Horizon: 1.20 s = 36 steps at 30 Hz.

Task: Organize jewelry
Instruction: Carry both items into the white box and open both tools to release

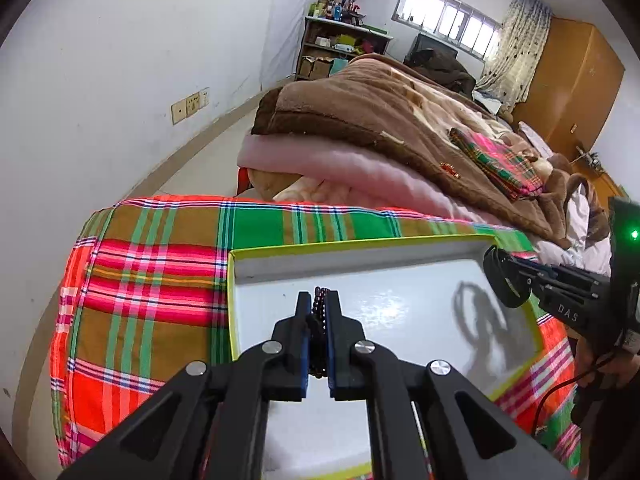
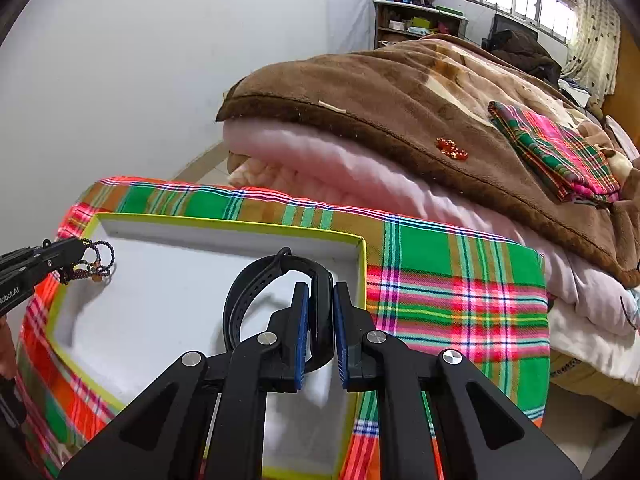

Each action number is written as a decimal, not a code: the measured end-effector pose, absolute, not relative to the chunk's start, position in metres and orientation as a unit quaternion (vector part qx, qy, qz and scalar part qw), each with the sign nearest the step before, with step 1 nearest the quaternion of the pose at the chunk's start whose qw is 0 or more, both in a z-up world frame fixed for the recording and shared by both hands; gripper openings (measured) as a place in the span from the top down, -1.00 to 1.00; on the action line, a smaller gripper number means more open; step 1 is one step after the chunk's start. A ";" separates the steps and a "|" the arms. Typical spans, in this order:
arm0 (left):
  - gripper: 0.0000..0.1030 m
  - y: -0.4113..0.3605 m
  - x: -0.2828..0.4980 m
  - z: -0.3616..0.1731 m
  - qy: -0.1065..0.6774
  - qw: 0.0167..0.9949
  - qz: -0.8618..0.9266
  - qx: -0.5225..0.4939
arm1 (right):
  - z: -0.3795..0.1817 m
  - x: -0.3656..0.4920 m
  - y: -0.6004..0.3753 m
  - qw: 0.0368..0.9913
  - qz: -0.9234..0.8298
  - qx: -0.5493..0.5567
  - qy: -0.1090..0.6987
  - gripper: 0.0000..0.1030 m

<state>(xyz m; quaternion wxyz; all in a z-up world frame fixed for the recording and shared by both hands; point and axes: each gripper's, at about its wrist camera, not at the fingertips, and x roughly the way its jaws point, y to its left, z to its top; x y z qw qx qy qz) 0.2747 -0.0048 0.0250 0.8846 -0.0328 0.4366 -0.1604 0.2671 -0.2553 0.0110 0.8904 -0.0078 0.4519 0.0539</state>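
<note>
Jewelry in transit, both pieces aloft over the box (image 2: 362, 258): beads (image 2: 96, 264) clamped in the left gripper (image 1: 319, 300), a black band (image 2: 256, 288) pinched in the right gripper (image 2: 320, 292). Seen from the right wrist, beads dangling in loops off the left fingertips above the box's left edge; band curling out ahead of the blue pads (image 2: 303, 320), near the right wall. Both sets of fingers clenched on their loads, neither released.

Step in hand, by the look of it: carrying both pieces to the box for setting down. Next move likely calls for lowering each toward the white floor, keeping them apart, then easing the fingers open so beads pool rather than snag on the pads.

Box shallow, lime-edged, white inside, sitting on plaid cloth (image 1: 160, 272); nothing visible lying on its floor yet, only shadows. Blankets (image 2: 400, 92) heaped beyond, well apart.
</note>
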 end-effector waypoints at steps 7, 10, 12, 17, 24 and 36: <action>0.87 -0.008 0.283 0.015 0.445 0.882 -0.152 -0.024 | -0.001 0.279 -0.250 0.886 0.051 -0.016 0.461 0.76; 0.87 -0.009 0.287 0.011 0.450 0.880 -0.149 -0.022 | -0.005 0.281 -0.247 0.884 0.045 -0.024 0.464 0.76; 0.87 -0.009 0.287 0.008 0.453 0.880 -0.145 -0.016 | -0.009 0.282 -0.245 0.883 0.046 -0.029 0.466 0.76; 0.86 -0.009 0.290 0.000 0.464 0.874 -0.140 -0.014 | -0.015 0.286 -0.243 0.880 0.042 -0.040 0.471 0.76; 0.85 -0.005 0.292 -0.003 0.468 0.873 -0.133 -0.019 | -0.017 0.287 -0.242 0.881 0.042 -0.042 0.469 0.76; 0.60 -0.003 0.294 -0.005 0.476 0.870 -0.129 -0.025 | -0.015 0.288 -0.244 0.882 0.044 -0.035 0.468 0.74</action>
